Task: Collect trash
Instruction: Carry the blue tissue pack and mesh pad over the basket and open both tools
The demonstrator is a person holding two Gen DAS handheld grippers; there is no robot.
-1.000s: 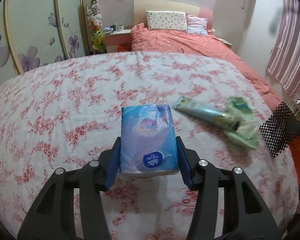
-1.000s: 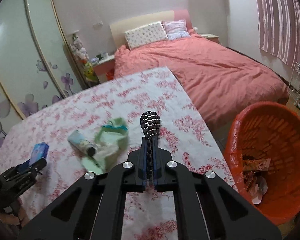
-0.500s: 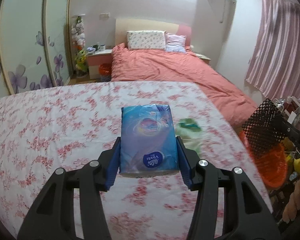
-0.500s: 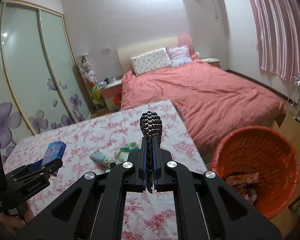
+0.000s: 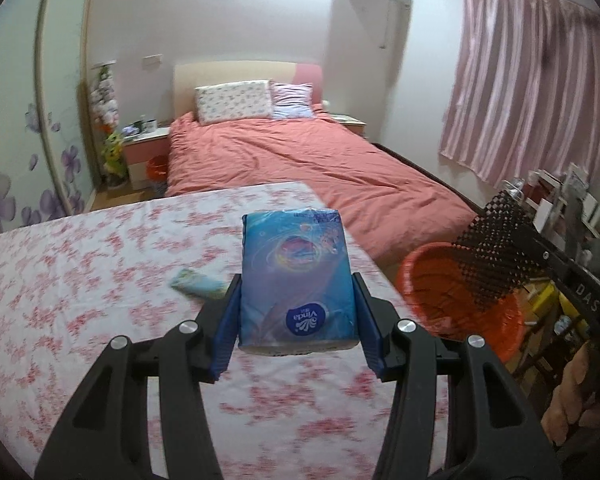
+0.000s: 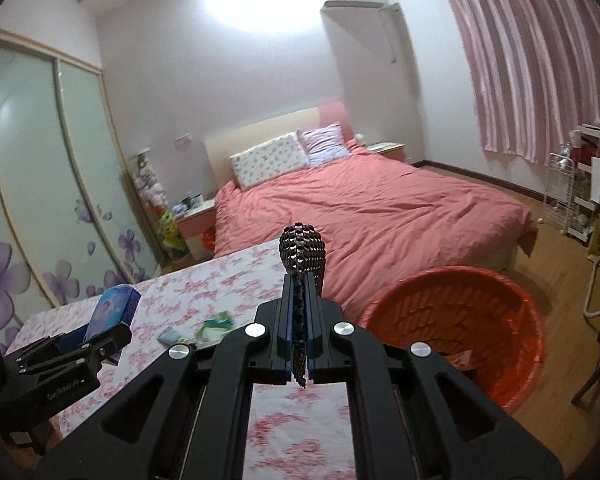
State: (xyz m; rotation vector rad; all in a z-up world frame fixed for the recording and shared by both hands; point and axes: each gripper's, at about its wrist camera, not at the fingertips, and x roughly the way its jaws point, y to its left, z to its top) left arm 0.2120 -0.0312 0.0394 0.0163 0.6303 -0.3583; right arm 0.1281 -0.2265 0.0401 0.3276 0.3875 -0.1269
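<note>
My left gripper (image 5: 297, 292) is shut on a blue tissue pack (image 5: 296, 256), held above the floral tablecloth (image 5: 80, 280). From the right wrist view the same pack (image 6: 114, 308) and left gripper (image 6: 100, 328) show at the lower left. My right gripper (image 6: 300, 296) is shut on a black checkered wrapper (image 6: 302, 250), seen edge-on; it hangs over the orange basket (image 5: 432, 280) as a flat sheet (image 5: 496, 256). A teal tube (image 5: 198, 284) and a green wrapper (image 6: 216, 322) lie on the table.
The orange basket (image 6: 460, 308) stands on the wooden floor off the table's right end, with some wrappers (image 6: 460, 360) inside. Behind the table is a bed with a red cover (image 6: 380, 208). A white rack (image 6: 572, 200) and clutter stand by the right wall.
Both grippers have risen and swung right toward the basket, each still holding its item. The basket has come into the left wrist view, and the tube and green wrapper have slid left and down.
</note>
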